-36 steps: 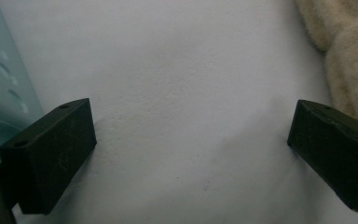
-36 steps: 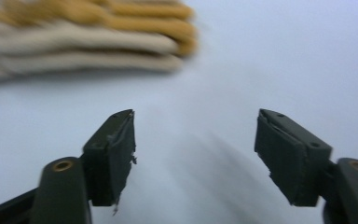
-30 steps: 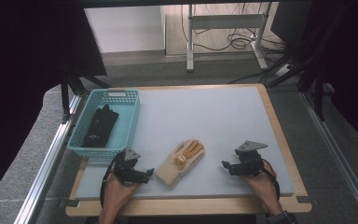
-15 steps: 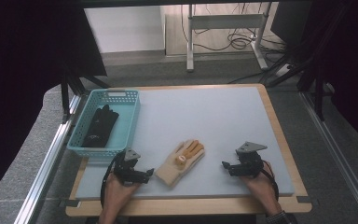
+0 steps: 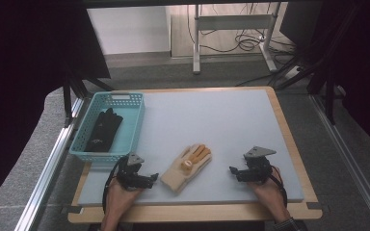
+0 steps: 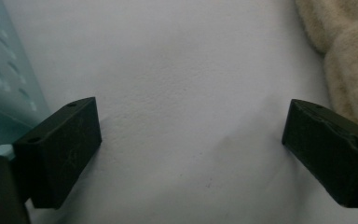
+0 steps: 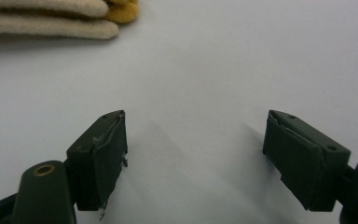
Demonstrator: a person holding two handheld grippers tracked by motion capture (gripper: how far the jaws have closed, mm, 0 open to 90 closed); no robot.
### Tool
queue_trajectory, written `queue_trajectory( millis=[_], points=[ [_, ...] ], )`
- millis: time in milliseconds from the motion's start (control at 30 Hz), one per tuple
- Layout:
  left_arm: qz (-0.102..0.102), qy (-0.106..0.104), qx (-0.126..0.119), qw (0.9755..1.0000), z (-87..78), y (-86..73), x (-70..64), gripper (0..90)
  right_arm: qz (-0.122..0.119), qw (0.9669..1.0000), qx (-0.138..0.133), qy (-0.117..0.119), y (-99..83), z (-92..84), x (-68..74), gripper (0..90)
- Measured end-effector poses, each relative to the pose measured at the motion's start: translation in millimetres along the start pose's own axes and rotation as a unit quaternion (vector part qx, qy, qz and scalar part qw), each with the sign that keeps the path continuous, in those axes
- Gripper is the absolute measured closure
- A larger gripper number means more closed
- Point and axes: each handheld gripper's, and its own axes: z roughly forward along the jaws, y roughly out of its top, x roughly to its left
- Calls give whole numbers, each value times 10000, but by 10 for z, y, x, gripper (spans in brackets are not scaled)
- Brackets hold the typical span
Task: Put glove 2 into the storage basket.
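Cream glove [image 5: 187, 167] flat on mat [image 5: 231, 125], between both grippers: cuff just right of left gripper [image 5: 149, 181], fingertips well left of right gripper [image 5: 235, 172]. Left jaws have just been closing slightly, remain wide, nothing between. Right jaws wide, empty. Glove looks light, soft, floppy; will drape. Best pinch at cuff edge. Second dark glove [image 5: 103, 129] already in basket [image 5: 125, 100], beyond left gripper.

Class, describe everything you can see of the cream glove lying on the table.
The cream glove looks knitted and fuzzy, with orange-yellow fingertips and a small round patch on its middle. It lies flat on the pale grey table, near the front edge, cuff toward the person, fingers pointing away and to the right. It sits between the two open tongs; neither touches it. In the left gripper view its woolly edge shows at the upper right.
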Motion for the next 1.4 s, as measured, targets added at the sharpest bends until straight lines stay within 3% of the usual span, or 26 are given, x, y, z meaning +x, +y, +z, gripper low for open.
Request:
queue_trajectory(
  millis=[133,533,667,767,867,1133,1333,1400],
  points=[
    [-102,-104,-35,9999,-40,34,-7,60,0,10000,-2,-2,0,0,0,211],
    [-13,-430,-149,9990,-239,357,-157,64,-9,10000,-2,-6,-1,-1,0,211],
    [-24,-663,-159,9977,-214,474,-232,59,-4,10000,-4,-5,-1,-1,1,211],
    [-57,-957,-158,9953,-166,565,-305,34,-11,10000,-2,-7,-2,-1,0,211],
    [80,-1104,-45,9938,-87,655,-419,13,-12,10000,-3,-7,-2,-1,0,211],
    [458,-1129,314,9921,172,828,-729,7,-12,10000,-5,-3,-2,-1,-1,210],
    [693,-692,621,9933,366,849,-864,11,-12,10000,-4,-3,-2,-1,0,209],
    [673,-680,653,9933,403,839,-880,16,-14,10000,-4,-2,-2,-1,0,208]
  ],
)
